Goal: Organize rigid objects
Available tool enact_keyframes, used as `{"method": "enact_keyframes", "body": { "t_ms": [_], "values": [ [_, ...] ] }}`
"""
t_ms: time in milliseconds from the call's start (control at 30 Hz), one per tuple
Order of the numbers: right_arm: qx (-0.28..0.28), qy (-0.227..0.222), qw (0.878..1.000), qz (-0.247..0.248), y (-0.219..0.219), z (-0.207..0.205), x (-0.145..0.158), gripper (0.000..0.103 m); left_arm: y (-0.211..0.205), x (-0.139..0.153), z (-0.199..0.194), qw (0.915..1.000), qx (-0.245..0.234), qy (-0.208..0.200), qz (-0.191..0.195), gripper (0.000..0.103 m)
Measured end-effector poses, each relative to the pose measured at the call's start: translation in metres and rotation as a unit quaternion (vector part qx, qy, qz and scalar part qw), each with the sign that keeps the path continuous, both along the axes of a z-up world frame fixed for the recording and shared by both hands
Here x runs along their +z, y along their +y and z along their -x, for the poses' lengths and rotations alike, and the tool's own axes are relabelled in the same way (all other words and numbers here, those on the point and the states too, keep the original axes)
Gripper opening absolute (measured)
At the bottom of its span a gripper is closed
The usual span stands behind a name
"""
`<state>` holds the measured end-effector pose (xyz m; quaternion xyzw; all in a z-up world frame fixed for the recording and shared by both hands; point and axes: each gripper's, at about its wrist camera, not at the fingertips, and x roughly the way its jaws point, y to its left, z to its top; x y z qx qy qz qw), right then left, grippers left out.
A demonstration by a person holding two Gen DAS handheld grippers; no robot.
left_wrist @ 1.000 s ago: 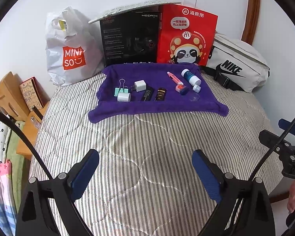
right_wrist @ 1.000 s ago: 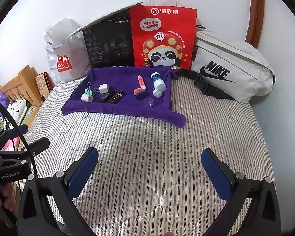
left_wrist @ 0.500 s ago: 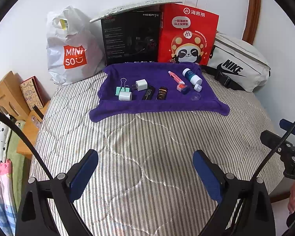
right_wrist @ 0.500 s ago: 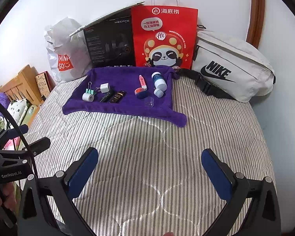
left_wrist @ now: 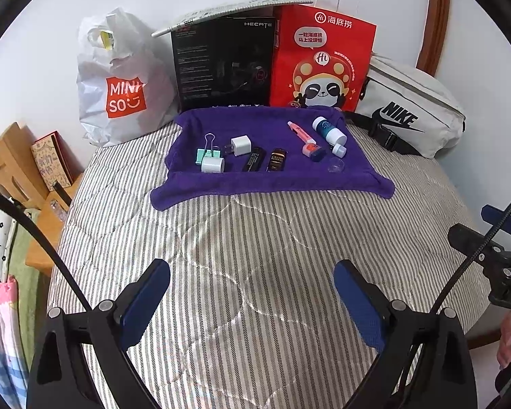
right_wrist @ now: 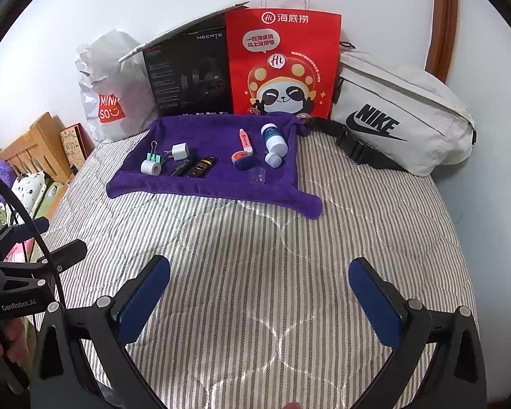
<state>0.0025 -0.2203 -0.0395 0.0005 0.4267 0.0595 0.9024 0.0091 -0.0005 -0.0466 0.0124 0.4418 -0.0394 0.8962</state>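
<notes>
A purple towel lies at the far end of the striped bed with small objects on it. At its left are a mint binder clip, a white tape roll and a white charger plug. Two dark tubes lie in the middle. At the right are a pink pen, a blue-white bottle, a white cap and a clear lid. My left gripper and right gripper hover open over the near bed, both empty.
Against the wall stand a white Miniso bag, a black box, a red panda paper bag and a white Nike waist bag. Wooden furniture flanks the bed's left edge.
Both grippers have drifted slightly, so the towel and bags sit a little differently in view. Nothing was grasped or moved on the towel.
</notes>
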Motion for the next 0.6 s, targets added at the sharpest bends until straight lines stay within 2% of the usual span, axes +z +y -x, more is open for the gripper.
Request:
{"method": "enact_keyframes", "body": {
  "t_ms": [467,600],
  "values": [
    [-0.002,-0.002,1.0,0.001,0.0009,0.0017,0.0004,0.103,0.0023,-0.0002,-0.0014,1.0,0.001,0.0,0.001,0.098],
    [-0.001,-0.001,1.0,0.001,0.0007,0.0007,0.0005,0.103,0.0026,0.001,-0.0012,1.0,0.0,-0.009,-0.003,0.101]
  ]
}}
